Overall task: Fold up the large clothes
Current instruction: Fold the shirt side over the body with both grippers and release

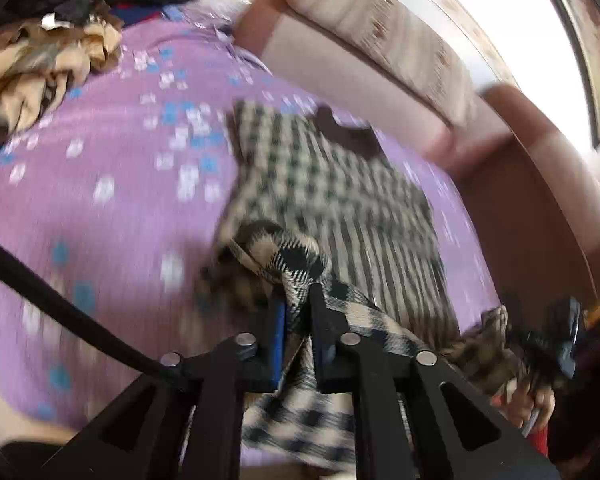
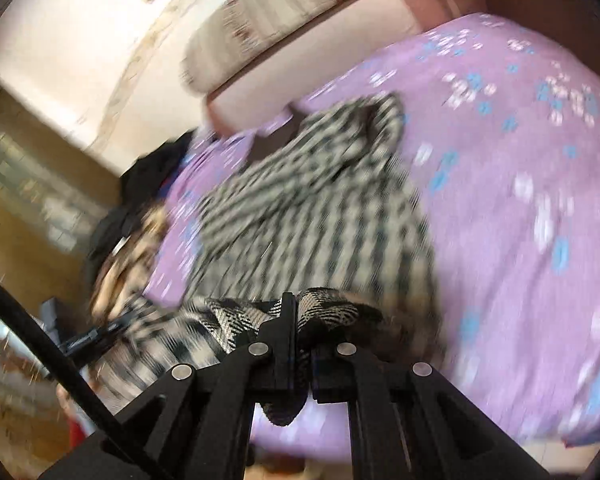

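We see one heap of other clothes (image 1: 40, 60) beside the spread, and a striped pillow (image 1: 380, 28) beyond. One checked garment (image 1: 340, 184) lies on the purple floral bedspread (image 1: 100, 200), its length running away from us toward the pillow. Our left gripper (image 1: 298, 300) and right gripper (image 2: 294, 312) each pinch its near edge.

Motion blur: I see both wrist views smeared; the purple bedsheet (image 1: 112, 208) flowers read only as pale and blue smudges.
Checked garment (image 1: 332, 184): its near hem runs off the bottom edge of my left view, and I cannot make out its far end.
Left gripper (image 1: 298, 300): cloth hides my fingertips.
Clothes pile (image 1: 40, 60): cut by the upper left edge; separate pieces unclear.
Right gripper (image 2: 296, 308): cloth bunched over the tips.
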Available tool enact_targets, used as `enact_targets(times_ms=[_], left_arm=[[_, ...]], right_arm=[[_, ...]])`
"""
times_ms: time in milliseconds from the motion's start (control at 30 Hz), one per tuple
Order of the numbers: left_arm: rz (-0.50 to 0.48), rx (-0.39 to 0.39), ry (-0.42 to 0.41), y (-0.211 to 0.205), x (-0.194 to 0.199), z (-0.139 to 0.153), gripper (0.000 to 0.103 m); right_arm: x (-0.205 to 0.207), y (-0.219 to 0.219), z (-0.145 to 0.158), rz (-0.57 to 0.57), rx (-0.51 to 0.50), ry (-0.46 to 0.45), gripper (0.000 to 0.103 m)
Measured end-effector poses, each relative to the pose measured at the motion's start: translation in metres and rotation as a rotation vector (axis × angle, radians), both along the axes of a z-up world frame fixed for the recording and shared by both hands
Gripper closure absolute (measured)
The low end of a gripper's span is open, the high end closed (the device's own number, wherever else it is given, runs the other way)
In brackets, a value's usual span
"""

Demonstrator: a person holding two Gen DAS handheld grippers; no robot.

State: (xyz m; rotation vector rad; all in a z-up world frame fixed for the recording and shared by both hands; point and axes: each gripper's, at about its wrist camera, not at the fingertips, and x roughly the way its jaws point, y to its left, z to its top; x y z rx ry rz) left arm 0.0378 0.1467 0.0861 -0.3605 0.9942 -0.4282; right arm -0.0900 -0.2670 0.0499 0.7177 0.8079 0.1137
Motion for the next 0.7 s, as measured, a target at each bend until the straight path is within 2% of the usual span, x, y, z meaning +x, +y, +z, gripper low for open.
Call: enact_targets(times_ms=[100,167,233,267,300,367,433,500,600,700], left_arm=[[0.150,-0.066,0.014,0.008,0.050,-0.009,0.071],[0.187,-0.139,0.038,0.017,0.070,-0.013,0.070],[0.182,-0.202,0.047,0.022,0.078,-0.010,0.058],[0.176,-0.198,0.032,0.023,0.077,-0.007,0.039],[0.172,-0.183,0.007,0.024,0.075,-0.004,0.028],[0.158,-0.100,-0.071,0.021,0.065,0.005,0.027],[0.087,-0.001,-0.124,0.007,0.057,0.009,0.027],[0.008,0.063,-0.166,-0.007,0.049,0.010,0.027],[-0.169,0.214,-0.262,-0.047,0.027,0.007,0.026],[-0.308,0.332,-0.321,-0.076,0.009,-0.003,0.026]], right_arm=[[0.042,-0.023,-0.019,-0.108,-0.075,0.071,0.096],[0.058,-0.037,-0.037,-0.167,-0.119,0.135,0.094],[0.065,-0.042,-0.044,-0.180,-0.116,0.162,0.084],[0.066,-0.043,-0.043,-0.179,-0.114,0.153,0.071],[0.063,-0.044,-0.040,-0.179,-0.122,0.137,0.058],[0.053,-0.043,-0.029,-0.189,-0.165,0.099,0.046],[0.045,-0.042,-0.020,-0.187,-0.212,0.082,0.046],[0.040,-0.038,-0.014,-0.155,-0.256,0.084,0.046],[0.038,-0.028,-0.005,-0.106,-0.330,0.090,0.044],[0.033,-0.019,-0.004,-0.083,-0.372,0.087,0.040]])
